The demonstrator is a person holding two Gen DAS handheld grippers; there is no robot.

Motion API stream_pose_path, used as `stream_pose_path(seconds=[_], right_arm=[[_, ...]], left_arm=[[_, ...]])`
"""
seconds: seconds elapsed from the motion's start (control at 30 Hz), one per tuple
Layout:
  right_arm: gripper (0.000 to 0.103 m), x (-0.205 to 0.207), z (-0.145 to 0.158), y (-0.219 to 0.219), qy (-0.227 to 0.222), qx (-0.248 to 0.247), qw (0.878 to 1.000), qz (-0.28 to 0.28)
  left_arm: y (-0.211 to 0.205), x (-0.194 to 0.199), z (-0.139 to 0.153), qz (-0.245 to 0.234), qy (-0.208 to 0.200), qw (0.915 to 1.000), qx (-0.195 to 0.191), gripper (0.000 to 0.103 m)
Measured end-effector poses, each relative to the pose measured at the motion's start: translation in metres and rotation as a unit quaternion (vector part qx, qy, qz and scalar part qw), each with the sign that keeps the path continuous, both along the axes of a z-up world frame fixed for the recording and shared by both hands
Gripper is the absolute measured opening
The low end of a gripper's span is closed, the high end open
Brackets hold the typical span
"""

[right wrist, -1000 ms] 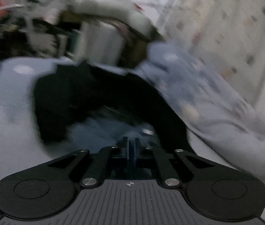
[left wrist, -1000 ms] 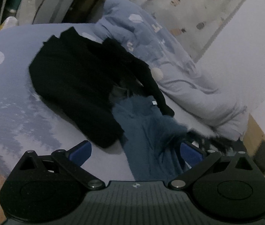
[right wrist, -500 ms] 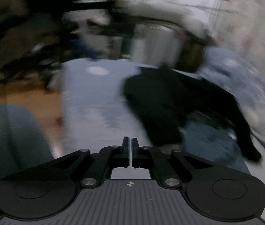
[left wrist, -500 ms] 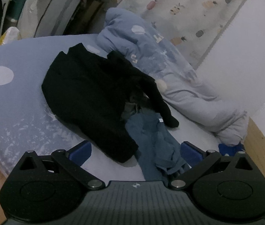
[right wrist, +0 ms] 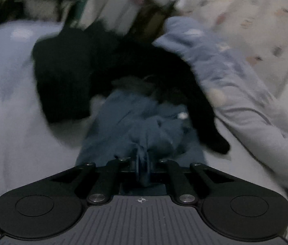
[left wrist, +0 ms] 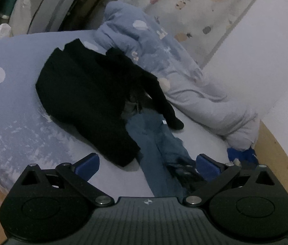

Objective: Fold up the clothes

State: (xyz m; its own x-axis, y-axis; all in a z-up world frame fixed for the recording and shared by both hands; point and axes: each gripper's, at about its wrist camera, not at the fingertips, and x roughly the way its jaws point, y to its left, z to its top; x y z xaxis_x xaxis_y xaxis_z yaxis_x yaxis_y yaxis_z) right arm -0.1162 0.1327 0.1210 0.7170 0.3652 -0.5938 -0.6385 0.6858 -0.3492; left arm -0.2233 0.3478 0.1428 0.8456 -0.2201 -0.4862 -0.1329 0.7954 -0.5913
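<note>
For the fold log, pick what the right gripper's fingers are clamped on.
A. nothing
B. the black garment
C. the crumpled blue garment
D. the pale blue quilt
C: in the right wrist view the right gripper has its jaws nearly together with a bunch of the crumpled blue garment pinched between them; the black garment lies beyond it on the bed.

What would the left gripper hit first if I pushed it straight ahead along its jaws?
Most likely the blue garment: it lies bunched on the bed sheet right ahead of the open left gripper, running in between its jaws. The black garment lies beyond, slightly left. Depth is hard to judge through the fisheye.
</note>
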Motion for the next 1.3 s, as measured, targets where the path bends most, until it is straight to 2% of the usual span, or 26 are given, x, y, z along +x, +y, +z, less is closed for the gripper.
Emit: stream_pose_path(seconds=[0.2,0.3,0.37,0.43,0.53,0.6,0.67,0.73,0.77,0.8,0.93,1.03,1.1,1.17,1.2,1.23,1.3], right_arm=[[0.008,-0.037,0.053,-0.074,-0.039,0.062,0.995,-0.069],[0.008,-0.067,0.067,-0.1,-0.032,0.088,0.991,-0.091],[0.008,-0.091,0.065,-0.1,0.009,0.09,0.994,-0.055],[0.01,-0.115,0.052,-0.087,0.069,0.07,0.995,-0.007],[0.009,-0.143,0.034,-0.072,0.127,0.044,0.99,0.05],[0.013,-0.151,0.025,-0.07,0.154,0.046,0.985,0.058],[0.019,-0.146,0.025,-0.076,0.17,0.067,0.982,0.049],[0.037,-0.133,0.03,-0.086,0.161,0.09,0.982,0.029],[0.052,-0.124,0.034,-0.089,0.153,0.103,0.983,0.012],[0.061,-0.112,0.037,-0.093,0.141,0.116,0.983,-0.005],[0.062,-0.059,0.035,-0.095,0.098,0.146,0.983,-0.051],[0.062,-0.021,0.013,-0.08,0.101,0.144,0.983,-0.056],[0.06,0.0,-0.006,-0.066,0.107,0.126,0.985,-0.056],[0.038,0.008,-0.022,-0.057,0.111,0.103,0.988,-0.045],[0.009,0.01,-0.027,-0.053,0.109,0.092,0.989,-0.039],[0.003,0.008,-0.029,-0.051,0.103,0.085,0.99,-0.039],[0.003,-0.009,-0.017,-0.054,0.097,0.108,0.989,-0.034]], left_arm=[[0.005,0.009,-0.01,0.011,0.008,0.9999,-0.001,0.103],[-0.001,0.017,-0.012,0.001,0.012,0.9999,0.003,0.103],[-0.006,0.023,-0.015,-0.004,0.02,0.9998,0.005,0.103],[-0.012,0.028,-0.018,-0.007,0.029,0.9995,0.006,0.103],[-0.02,0.032,-0.016,-0.014,0.03,0.9994,0.009,0.103],[-0.025,0.033,-0.015,-0.019,0.029,0.9993,0.013,0.103],[-0.028,0.033,-0.014,-0.02,0.032,0.9992,0.016,0.103],[-0.031,0.033,-0.013,-0.017,0.034,0.9991,0.019,0.103],[-0.032,0.033,-0.012,-0.016,0.035,0.9991,0.02,0.103],[-0.033,0.032,-0.012,-0.014,0.035,0.9991,0.02,0.103],[-0.038,0.03,-0.01,-0.008,0.038,0.9991,0.018,0.103],[-0.04,0.027,-0.006,-0.005,0.04,0.999,0.02,0.103],[-0.039,0.023,-0.003,0.0,0.041,0.9989,0.023,0.103],[-0.037,0.02,0.0,0.005,0.039,0.9989,0.025,0.103],[-0.035,0.018,0.001,0.009,0.038,0.9989,0.026,0.103],[-0.033,0.016,0.002,0.013,0.038,0.9989,0.026,0.103],[-0.029,0.012,0.002,0.023,0.038,0.9987,0.023,0.103]])
